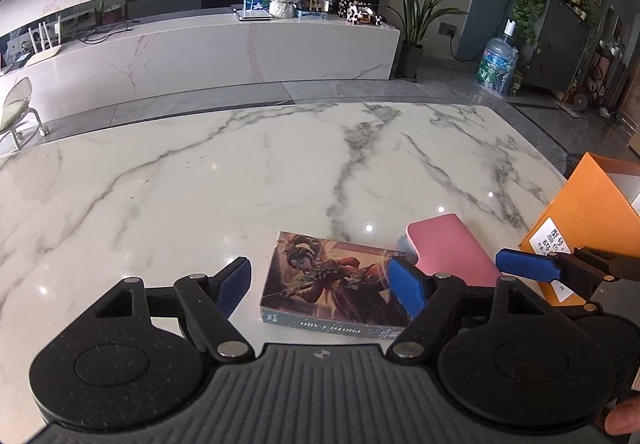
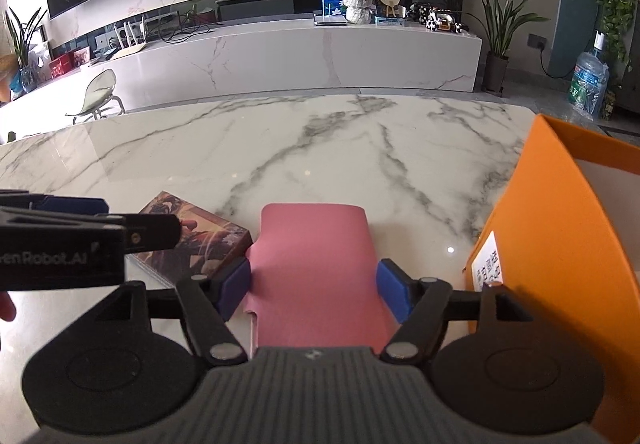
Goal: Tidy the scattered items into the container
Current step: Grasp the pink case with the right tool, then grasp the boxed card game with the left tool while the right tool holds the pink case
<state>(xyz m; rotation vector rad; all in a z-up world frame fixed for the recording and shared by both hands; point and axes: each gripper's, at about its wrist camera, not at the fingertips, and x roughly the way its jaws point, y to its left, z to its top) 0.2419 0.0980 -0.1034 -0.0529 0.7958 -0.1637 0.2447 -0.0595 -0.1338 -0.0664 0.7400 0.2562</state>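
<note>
A flat illustrated box lies on the marble table; it also shows in the right wrist view. My left gripper is open, its blue fingers standing on either side of the box's near end without touching it. A pink case lies just right of the box and also shows in the left wrist view. My right gripper has its blue pads against both sides of the pink case. An open orange container stands at the right and also shows in the left wrist view.
The left gripper's body reaches in at the left of the right wrist view, close to the right gripper. Beyond the table's far edge are a floor, a white TV bench, a small chair and plants.
</note>
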